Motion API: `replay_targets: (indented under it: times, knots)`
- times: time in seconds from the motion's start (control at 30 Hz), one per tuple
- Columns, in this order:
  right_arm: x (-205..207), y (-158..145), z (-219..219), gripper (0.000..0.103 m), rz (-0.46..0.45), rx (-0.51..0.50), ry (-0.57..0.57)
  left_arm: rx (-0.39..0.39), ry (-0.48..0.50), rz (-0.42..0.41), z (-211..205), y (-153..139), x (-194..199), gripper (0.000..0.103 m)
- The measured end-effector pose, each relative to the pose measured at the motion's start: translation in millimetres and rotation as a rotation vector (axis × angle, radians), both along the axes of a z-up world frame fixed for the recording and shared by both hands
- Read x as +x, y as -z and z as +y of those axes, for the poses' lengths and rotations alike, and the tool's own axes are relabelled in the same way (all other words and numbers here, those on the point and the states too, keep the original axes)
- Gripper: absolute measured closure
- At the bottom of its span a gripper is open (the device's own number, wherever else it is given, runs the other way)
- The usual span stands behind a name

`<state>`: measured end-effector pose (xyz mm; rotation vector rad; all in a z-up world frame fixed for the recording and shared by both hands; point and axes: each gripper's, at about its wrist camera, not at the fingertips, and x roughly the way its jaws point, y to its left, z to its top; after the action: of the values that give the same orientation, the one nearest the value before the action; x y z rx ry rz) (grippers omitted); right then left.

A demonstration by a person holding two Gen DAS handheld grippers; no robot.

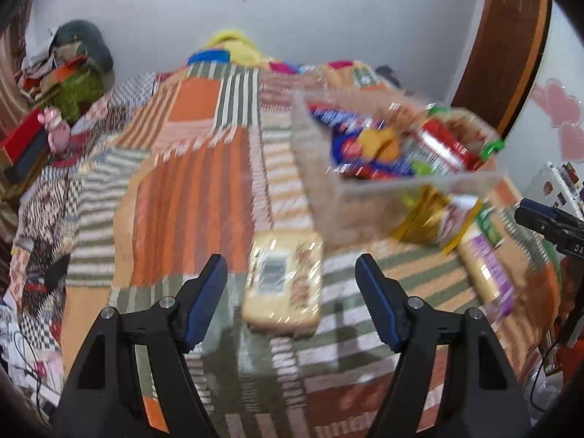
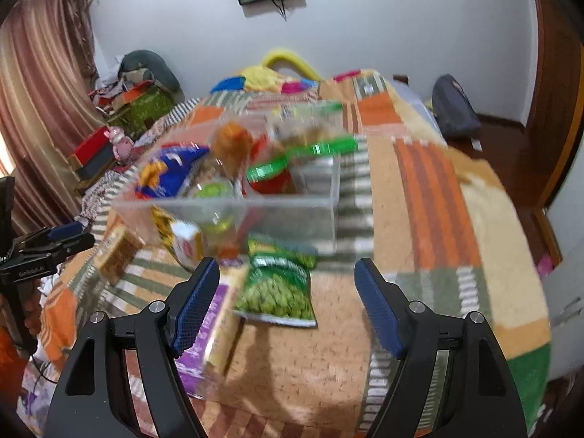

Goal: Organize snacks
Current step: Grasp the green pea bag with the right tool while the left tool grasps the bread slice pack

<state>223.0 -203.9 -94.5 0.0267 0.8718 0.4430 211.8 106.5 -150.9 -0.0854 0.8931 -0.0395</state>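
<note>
On the bed [image 1: 189,189], both grippers are hovering with fingers wide and empty, left gripper [image 1: 291,277] over a tan packet [image 1: 283,284]. The right gripper [image 2: 286,281] is nearing the green bag [image 2: 277,288]; closing early risks nudging it aside.

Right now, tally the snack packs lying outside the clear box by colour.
tan pack: 1
gold pack: 1
purple pack: 1
green pack: 1, though blur may hide a second
Total: 4

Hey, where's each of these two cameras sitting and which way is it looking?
Left wrist: on the left gripper, angled down at a tan snack pack; own fingers show.
Right wrist: on the right gripper, angled down at a green snack bag; own fingers show.
Shared: the clear bin, patchwork bedspread.
</note>
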Motion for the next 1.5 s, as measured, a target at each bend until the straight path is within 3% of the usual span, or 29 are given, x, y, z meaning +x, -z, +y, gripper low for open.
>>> replay_targets:
  times: [0.27, 0.4, 0.47, 0.53, 0.7, 0.9, 1.2, 1.5]
  knots:
    - [10.3, 30.5, 8.5, 0.03, 0.086, -0.026, -0.008, -0.041, -0.007, 0.042, 4.1, 34.0, 15.7, 0.031]
    - [14.4, 36.1, 13.9, 0.042, 0.098, -0.044, -0.014, -0.044, -0.006, 0.048, 3.2, 44.7, 28.2, 0.031]
    - [15.2, 37.8, 16.0, 0.047, 0.088, -0.066, -0.015, -0.054, -0.008, 0.051, 4.0, 48.8, 31.6, 0.035]
    - [13.9, 36.9, 18.1, 0.054, 0.078, -0.082, -0.019, -0.06, -0.005, 0.062, 3.8, 53.6, 33.1, 0.046]
    - [10.6, 34.5, 15.4, 0.06, 0.058, -0.089, -0.024, -0.062, -0.02, 0.052, 4.9, 55.2, 29.6, 0.047]
    - [4.2, 28.0, 6.2, 0.076, 0.058, -0.043, -0.025, -0.06, -0.01, 0.03, 0.6, 38.3, 17.2, 0.048]
    - [-7.9, 20.8, -2.9, 0.084, 0.044, -0.022, -0.036, -0.059, -0.003, -0.046, -11.0, -5.3, -1.3, 0.048]
    - [-14.4, -6.7, -3.6, 0.088, -0.018, 0.01, -0.034, -0.078, 0.014, -0.119, -24.9, -43.4, -5.9, 0.048]
